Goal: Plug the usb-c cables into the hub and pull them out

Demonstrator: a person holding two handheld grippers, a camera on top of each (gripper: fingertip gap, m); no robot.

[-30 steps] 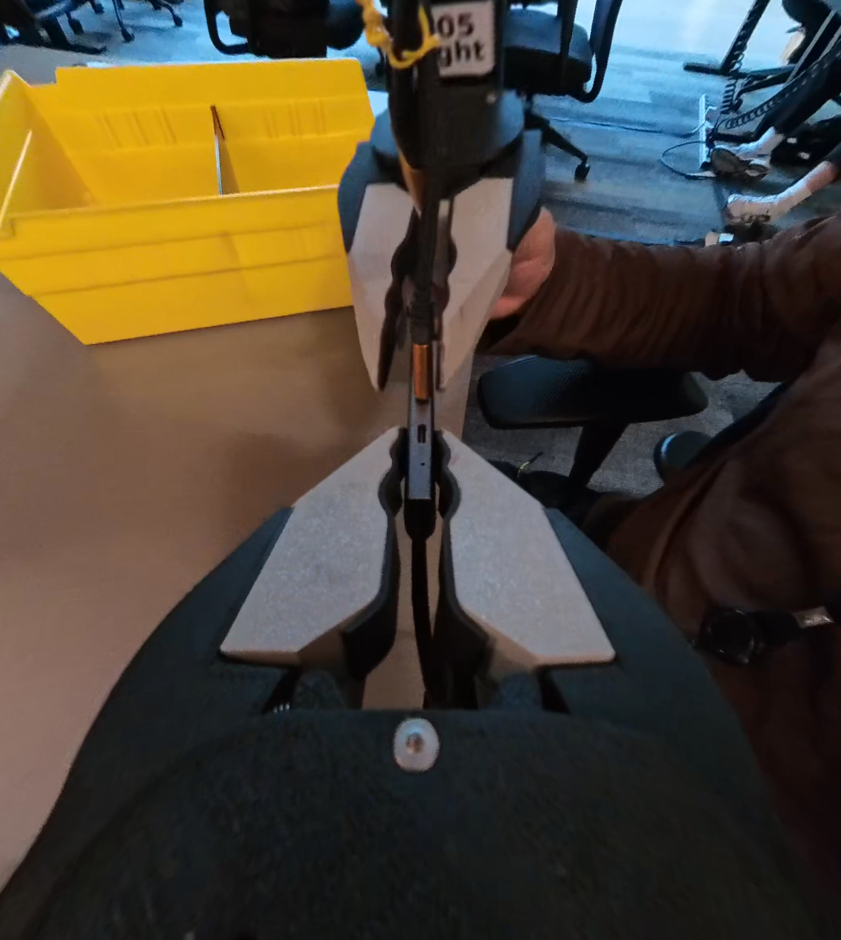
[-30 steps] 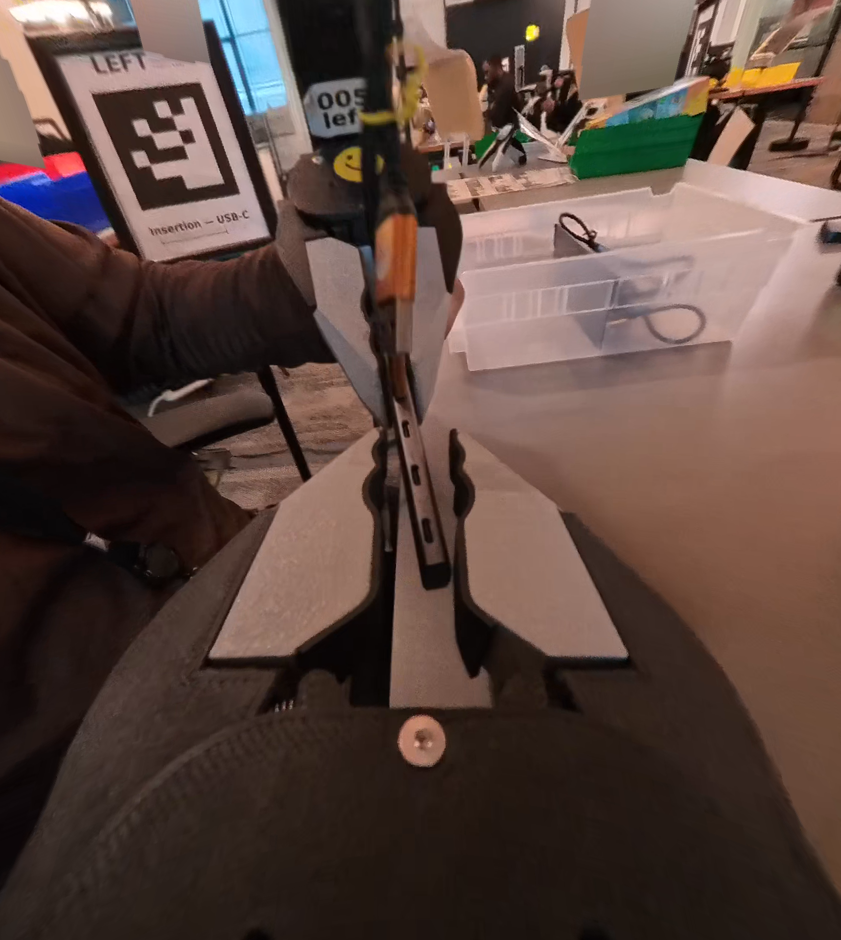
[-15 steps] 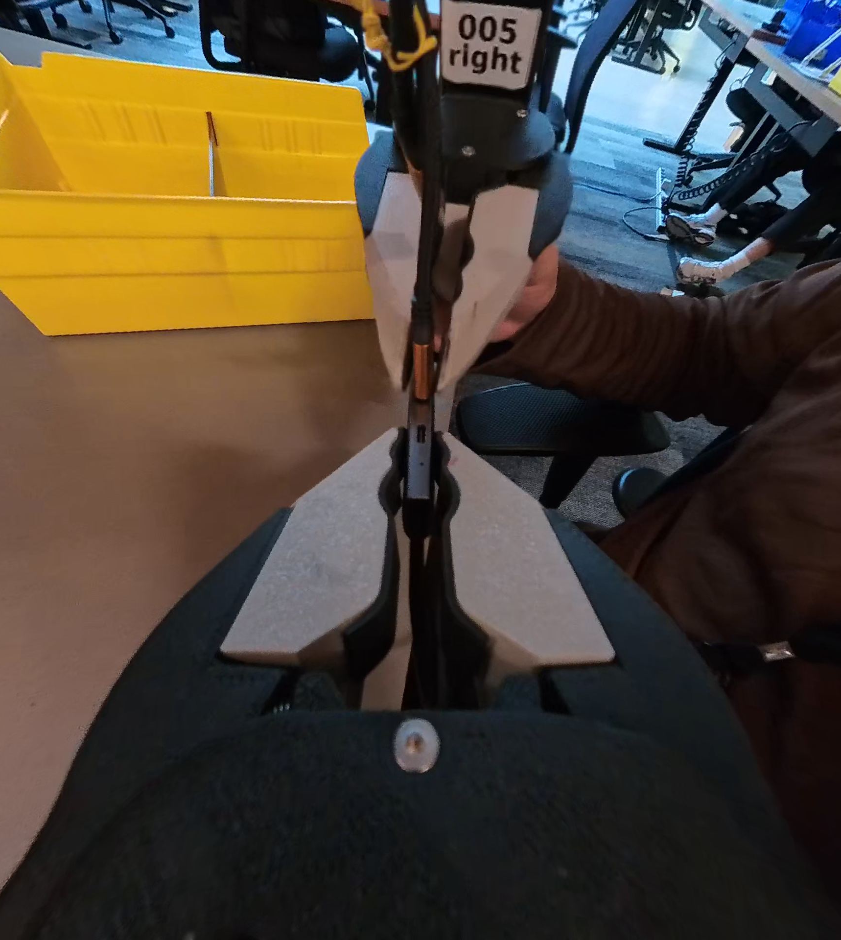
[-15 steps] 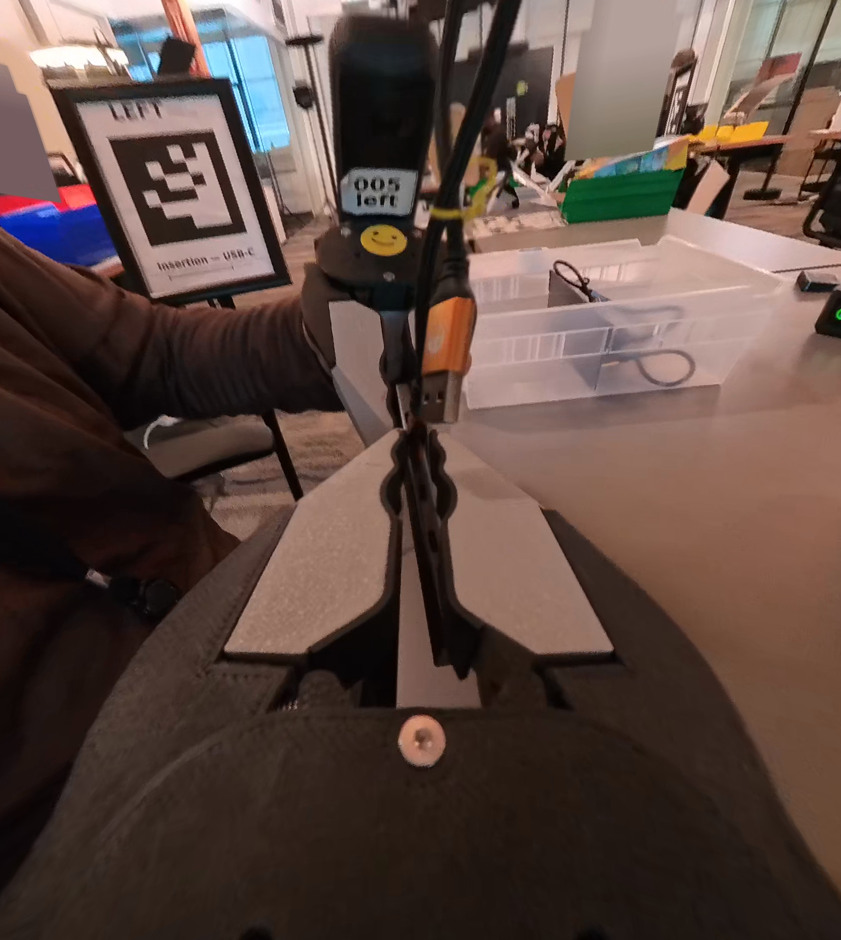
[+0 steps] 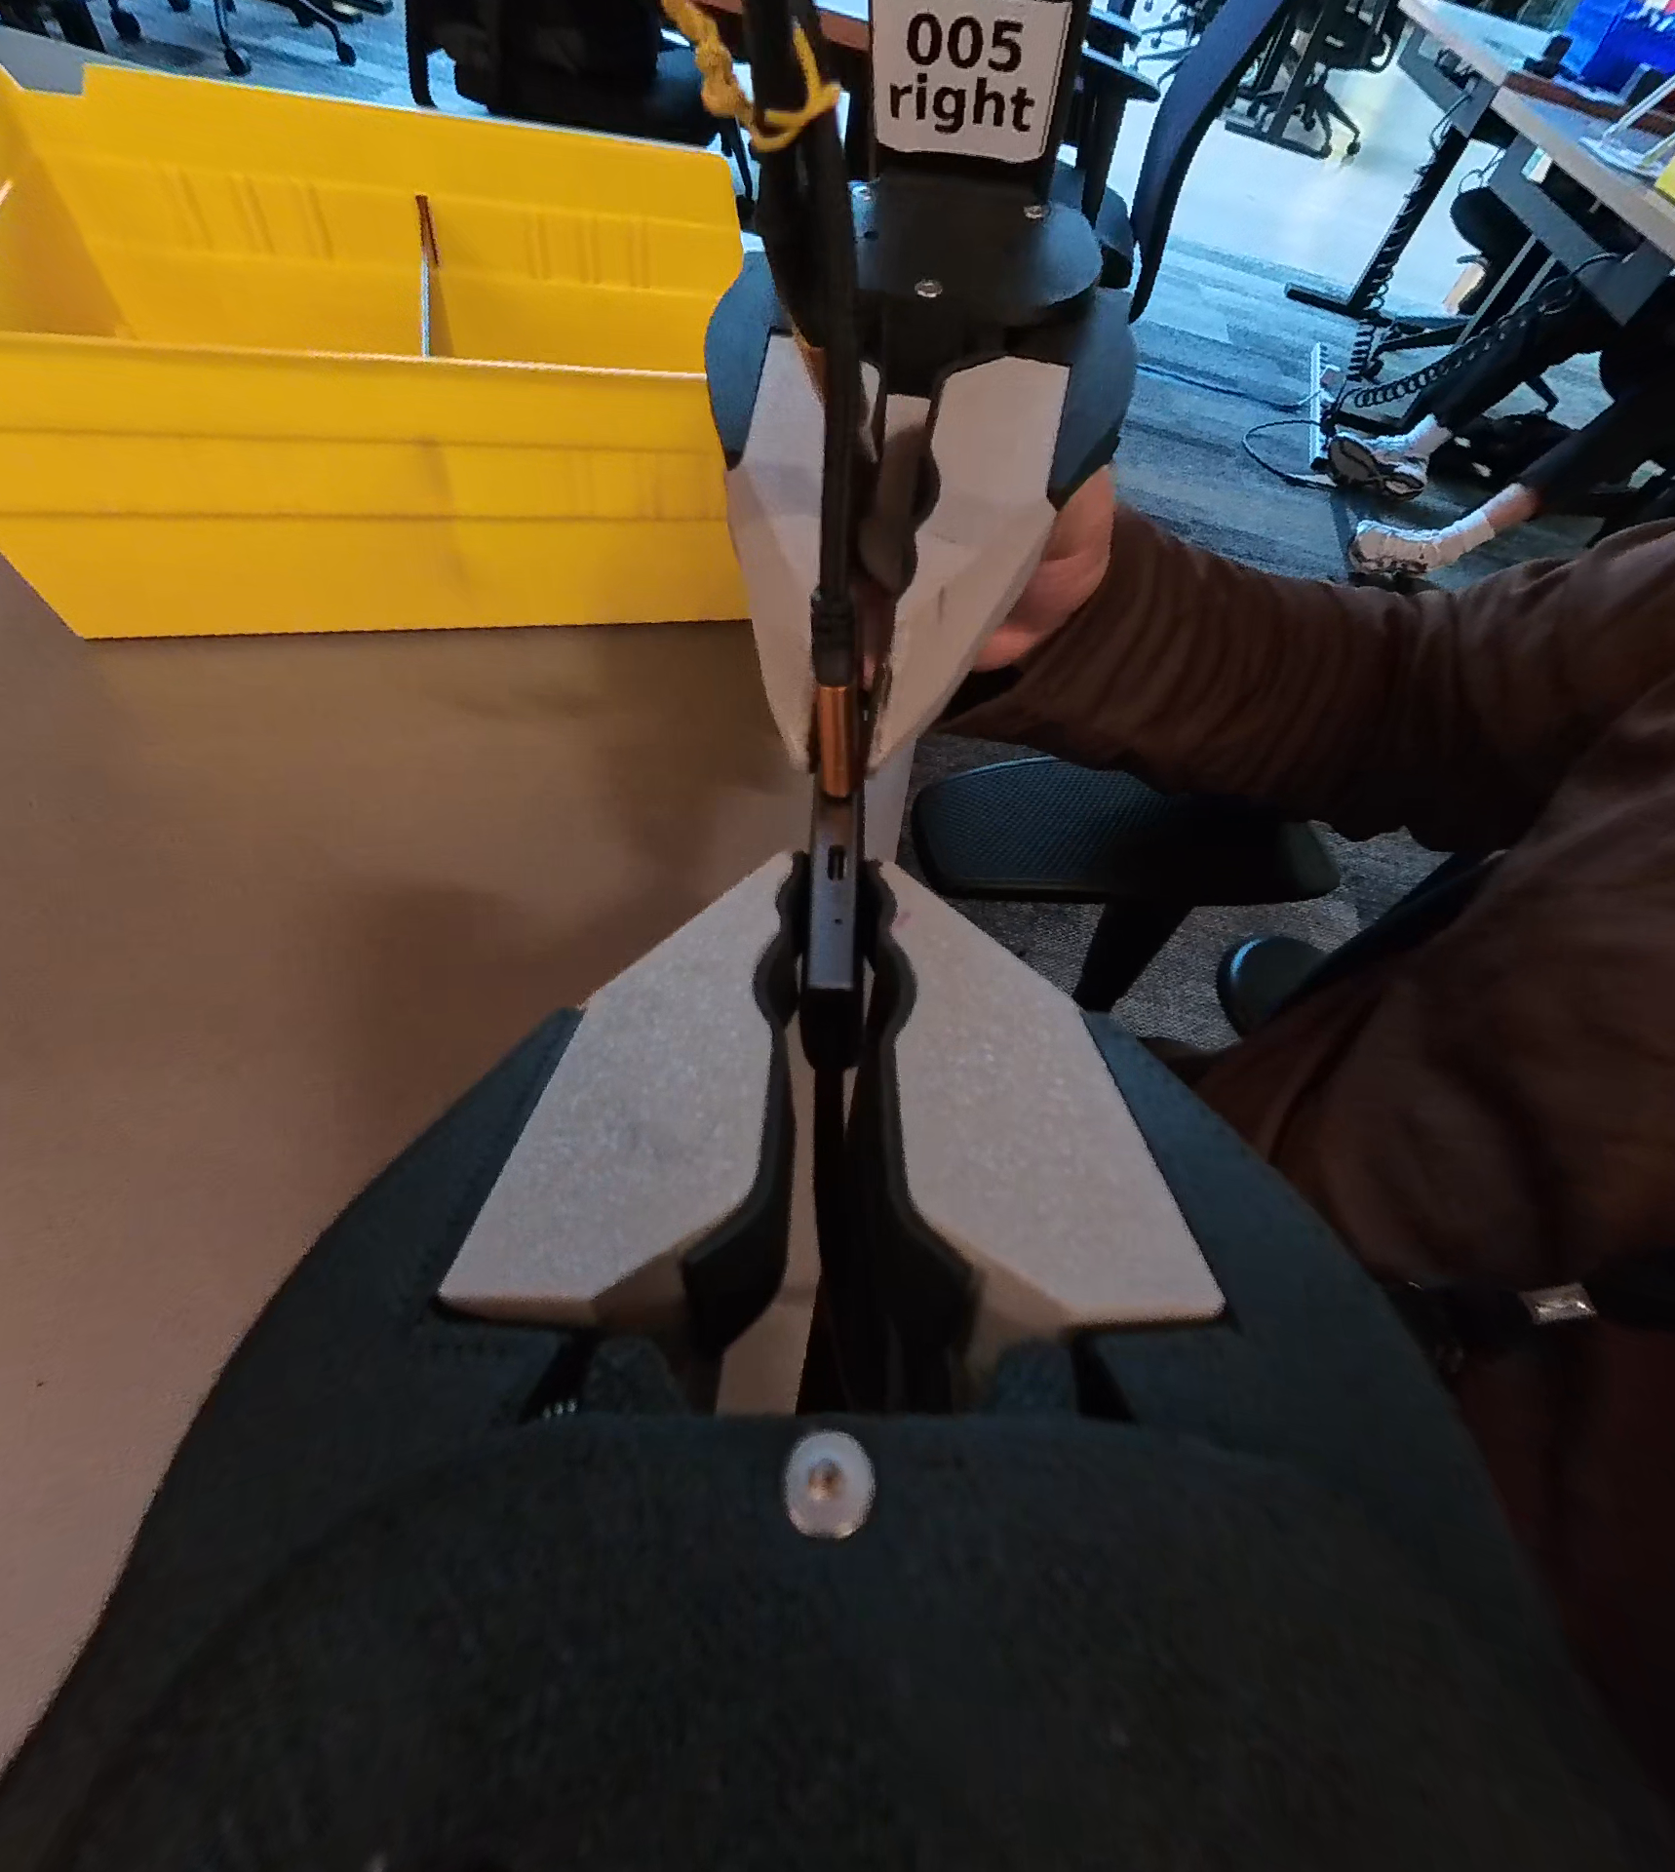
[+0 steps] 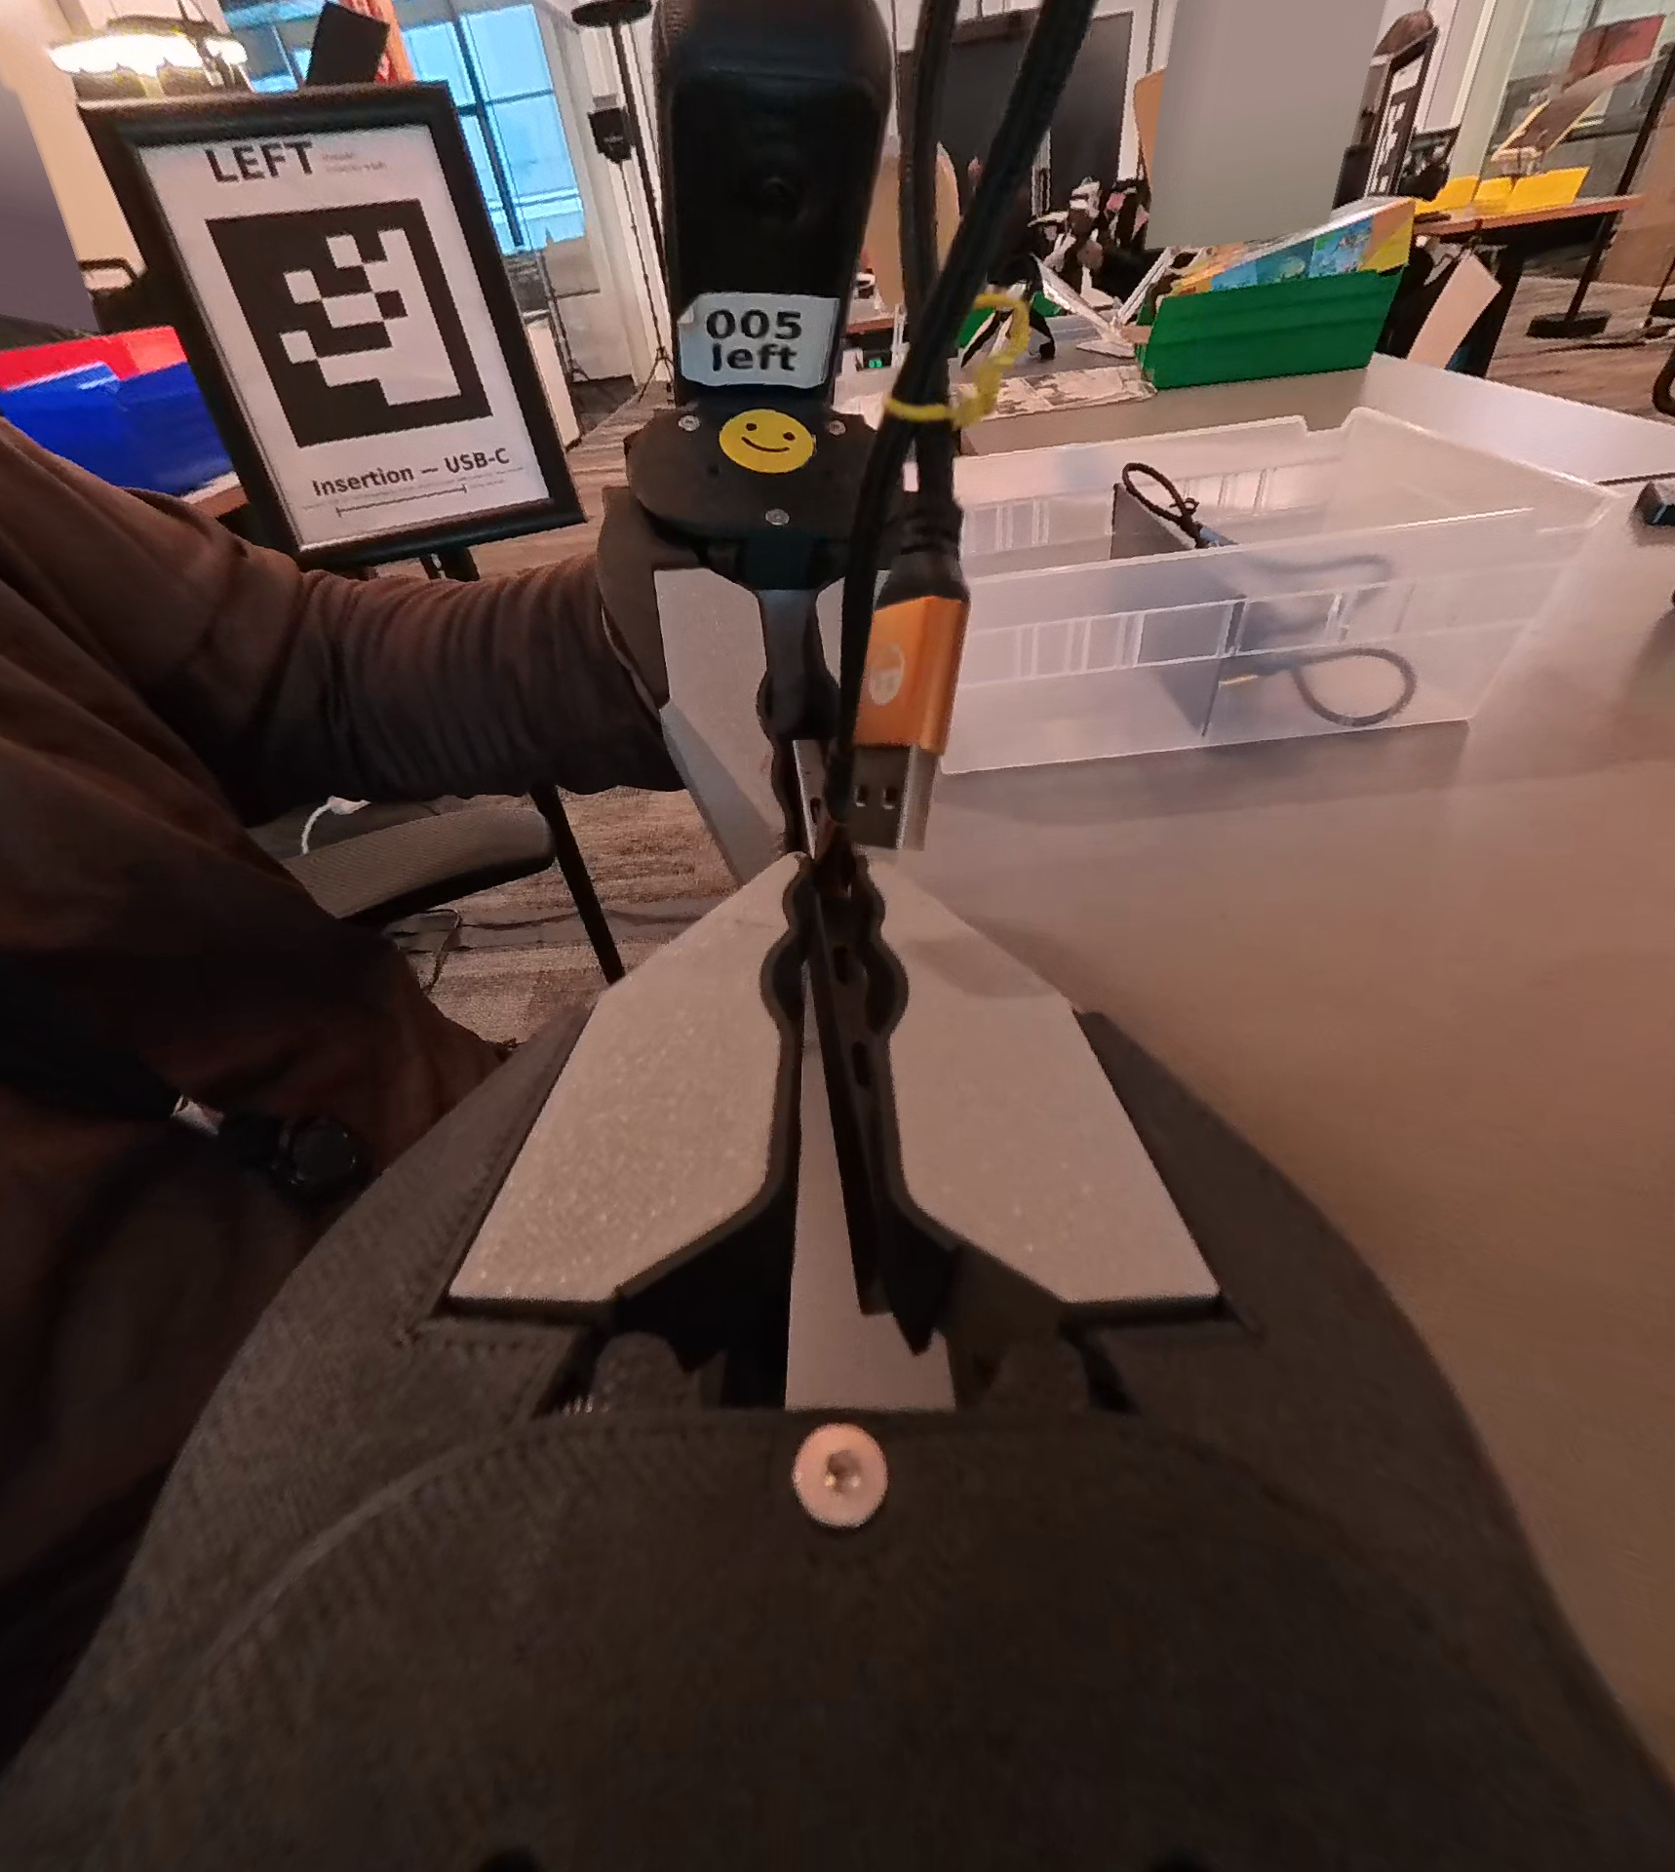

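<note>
The left gripper [image 5: 833, 912] pinches the grey hub [image 5: 831, 927], which sticks out past its tips. Facing it, the right gripper [image 5: 839, 750] squeezes an orange plug [image 5: 835, 737] right at the hub's far end; whether the plug is in cannot be told. Only the right wrist view shows a second, wider orange plug [image 6: 899, 699] dangling loose and a clear box [image 6: 1259, 598] far right on the bench [image 6: 1320, 1013]. Only the left wrist view shows the yellow bin [image 5: 307, 425], far left.

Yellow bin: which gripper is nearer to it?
Right. The right gripper is by the yellow bin's end; the left gripper is farther back, facing both.
</note>
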